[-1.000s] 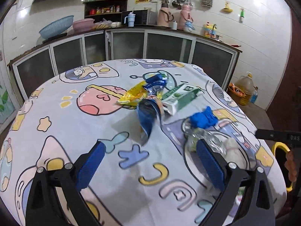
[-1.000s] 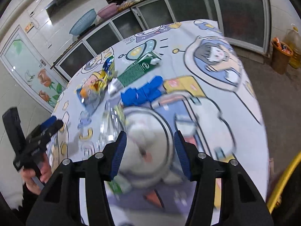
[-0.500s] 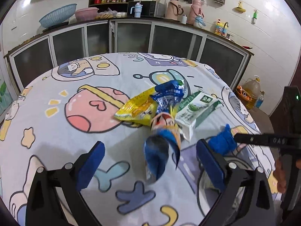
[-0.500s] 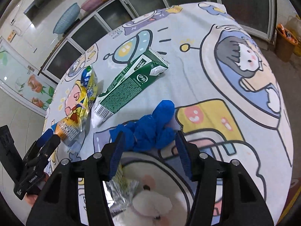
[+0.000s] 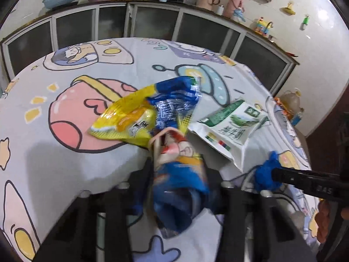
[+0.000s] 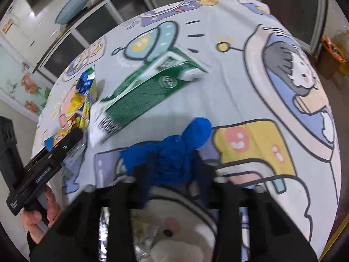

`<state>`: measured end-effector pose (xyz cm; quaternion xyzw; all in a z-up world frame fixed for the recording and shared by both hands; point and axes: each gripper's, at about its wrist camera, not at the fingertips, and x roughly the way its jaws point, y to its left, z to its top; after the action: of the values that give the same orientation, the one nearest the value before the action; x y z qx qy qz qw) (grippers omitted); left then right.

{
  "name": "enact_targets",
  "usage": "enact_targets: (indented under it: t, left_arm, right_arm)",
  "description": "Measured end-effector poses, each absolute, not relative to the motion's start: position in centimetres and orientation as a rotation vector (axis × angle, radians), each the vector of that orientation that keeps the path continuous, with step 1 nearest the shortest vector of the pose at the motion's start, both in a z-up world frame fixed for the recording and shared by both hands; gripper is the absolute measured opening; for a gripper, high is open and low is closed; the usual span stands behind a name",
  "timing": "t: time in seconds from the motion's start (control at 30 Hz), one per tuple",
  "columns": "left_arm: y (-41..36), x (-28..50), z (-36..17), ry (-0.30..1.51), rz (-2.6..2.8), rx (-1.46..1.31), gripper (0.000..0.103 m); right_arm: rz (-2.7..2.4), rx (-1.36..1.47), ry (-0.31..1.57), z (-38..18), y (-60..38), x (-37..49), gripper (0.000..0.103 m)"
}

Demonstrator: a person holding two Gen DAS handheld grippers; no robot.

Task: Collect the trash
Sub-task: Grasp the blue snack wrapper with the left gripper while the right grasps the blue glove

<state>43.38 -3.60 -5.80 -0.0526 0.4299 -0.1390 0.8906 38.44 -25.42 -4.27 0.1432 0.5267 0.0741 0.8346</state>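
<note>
The left gripper (image 5: 178,187) has its jaws closed on the blue snack bag (image 5: 181,183), at the near edge of the table (image 5: 65,163). The right gripper (image 6: 172,174) has its jaws pressed against the crumpled blue glove (image 6: 174,155) on the near right. A yellow wrapper (image 5: 124,120) and a green milk carton (image 6: 148,87) lie farther off. The bag is slick and pinched only at one end; it could slide out. The soft glove may bunch and slip free.
</note>
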Motion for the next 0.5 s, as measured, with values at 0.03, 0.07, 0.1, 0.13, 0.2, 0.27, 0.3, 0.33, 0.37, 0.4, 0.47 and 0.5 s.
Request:
enact_targets:
  t: [0.03, 0.07, 0.1, 0.13, 0.2, 0.27, 0.3, 0.33, 0.37, 0.4, 0.47, 0.5]
  left_arm:
    - [-3.5, 43.1, -5.5, 0.887, -0.285, -0.109, 0.034]
    - [-3.2, 42.8, -5.3, 0.884, -0.29, -0.119, 0.034]
    - [-2.9, 42.5, -5.0, 0.883, -0.297, -0.131, 0.034]
    - [-2.6, 42.2, -4.8, 0.88, -0.301, -0.141, 0.034]
    - [-1.7, 41.1, -3.8, 0.859, -0.305, -0.157, 0.034]
    - [-0.8, 39.8, -2.8, 0.832, -0.3, -0.164, 0.034]
    - [-0.4, 39.3, -2.3, 0.821, -0.3, -0.163, 0.034]
    - [-0.1, 38.7, -1.8, 0.809, -0.298, -0.16, 0.034]
    - [0.2, 38.1, -1.3, 0.795, -0.296, -0.155, 0.034]
    - [0.5, 37.3, -0.6, 0.779, -0.293, -0.148, 0.034]
    - [1.1, 35.9, 0.4, 0.759, -0.296, -0.145, 0.034]
    - [1.3, 35.3, 0.8, 0.75, -0.296, -0.143, 0.034]
  right_arm:
    - [0.155, 0.282, 1.106, -4.0, -25.1, 38.2, 0.013]
    - [0.159, 0.271, 1.099, -3.7, -24.9, 38.0, 0.009]
    - [0.17, 0.282, 1.092, -3.4, -24.9, 37.7, 0.009]
    - [0.185, 0.3, 1.09, -3.1, -24.9, 37.4, 0.008]
    - [0.212, 0.326, 1.08, -2.4, -25.0, 36.9, 0.008]
    - [0.222, 0.337, 1.065, -1.6, -25.0, 36.3, 0.008]
    - [0.232, 0.346, 1.054, -1.0, -25.0, 35.9, 0.008]
    - [0.245, 0.359, 1.048, -0.6, -25.0, 35.6, 0.008]
    - [0.255, 0.367, 1.042, -0.1, -25.0, 35.2, 0.008]
    - [0.258, 0.367, 1.029, 0.6, -24.9, 34.8, 0.008]
    - [0.268, 0.365, 1.007, 1.6, -24.8, 34.1, 0.008]
    - [0.277, 0.368, 0.998, 2.2, -24.8, 33.5, 0.008]
